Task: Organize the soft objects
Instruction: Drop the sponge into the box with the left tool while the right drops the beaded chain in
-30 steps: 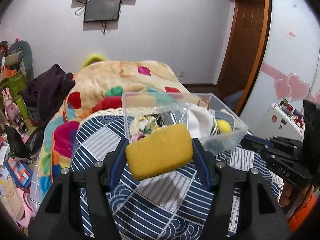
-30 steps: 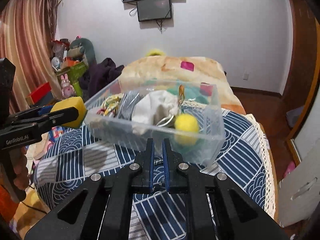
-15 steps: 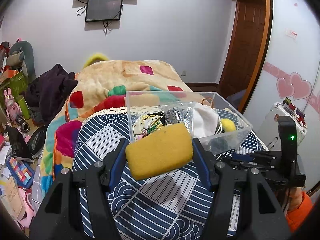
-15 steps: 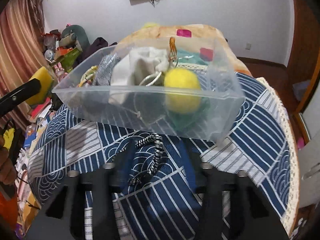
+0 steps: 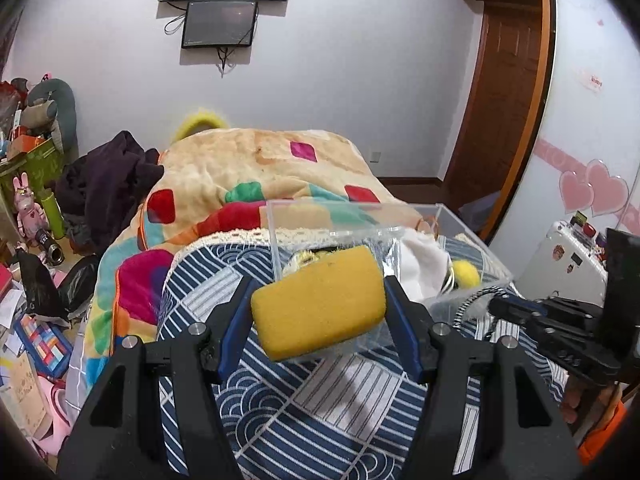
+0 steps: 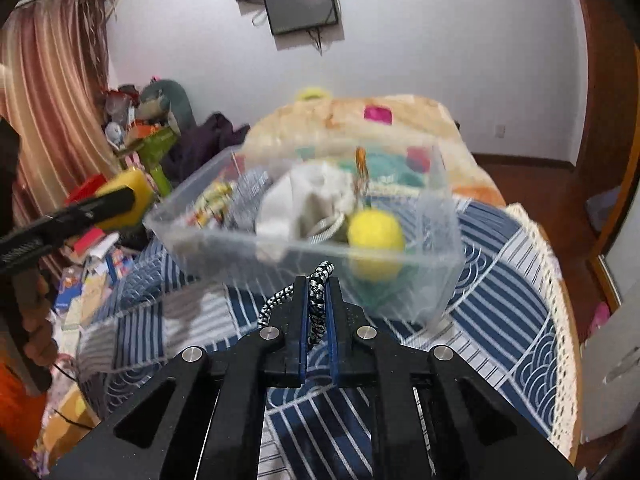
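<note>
My left gripper (image 5: 320, 300) is shut on a yellow sponge (image 5: 320, 300) and holds it in front of a clear plastic bin (image 5: 472, 236) on the blue patterned table. The bin (image 6: 444, 216) holds a white cloth (image 6: 304, 200), a yellow ball (image 6: 376, 232) and other small items. My right gripper (image 6: 317, 284) is shut on a black-and-white braided cord (image 6: 316, 300), lifted just before the bin's near wall. The cord also shows in the left wrist view (image 5: 472, 300), with the right gripper (image 5: 516, 308) at the bin's right side.
The table wears a blue and white patterned cloth (image 6: 504, 304) with a lace edge. Behind it lies a bed with a colourful blanket (image 5: 248, 168). Clutter covers the floor at the left (image 5: 28, 320). A white case (image 5: 568, 256) stands at the right.
My right gripper was open around the cord on the cloth; it has shut on it and lifted it toward the bin. The left gripper still holds the sponge, slightly nearer the bin.
</note>
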A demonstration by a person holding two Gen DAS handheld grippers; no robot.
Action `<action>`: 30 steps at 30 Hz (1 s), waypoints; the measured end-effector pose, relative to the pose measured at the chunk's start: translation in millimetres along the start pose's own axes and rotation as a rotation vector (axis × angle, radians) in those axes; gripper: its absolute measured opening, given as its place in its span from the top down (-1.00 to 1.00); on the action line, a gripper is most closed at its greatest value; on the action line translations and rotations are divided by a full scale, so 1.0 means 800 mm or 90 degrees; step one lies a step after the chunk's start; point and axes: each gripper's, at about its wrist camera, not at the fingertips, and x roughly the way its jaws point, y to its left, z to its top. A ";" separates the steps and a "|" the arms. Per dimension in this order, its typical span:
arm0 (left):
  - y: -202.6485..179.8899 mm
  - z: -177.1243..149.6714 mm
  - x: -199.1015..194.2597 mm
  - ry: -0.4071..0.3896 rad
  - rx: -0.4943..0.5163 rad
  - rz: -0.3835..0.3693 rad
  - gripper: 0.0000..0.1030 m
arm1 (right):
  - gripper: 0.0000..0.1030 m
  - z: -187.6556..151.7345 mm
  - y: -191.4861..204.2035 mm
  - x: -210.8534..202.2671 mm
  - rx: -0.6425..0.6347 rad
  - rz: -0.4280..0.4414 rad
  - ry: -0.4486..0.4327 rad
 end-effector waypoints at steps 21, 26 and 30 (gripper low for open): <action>-0.037 0.018 0.098 0.057 0.042 0.012 -0.21 | 0.86 0.062 0.012 0.035 -0.019 -0.075 -0.060; -0.037 0.007 0.108 0.073 0.053 0.019 -0.32 | 0.86 0.047 0.010 0.042 -0.034 -0.079 -0.031; -0.037 0.005 0.101 0.069 0.058 0.019 -0.47 | 0.58 0.043 0.004 0.043 -0.032 -0.088 -0.014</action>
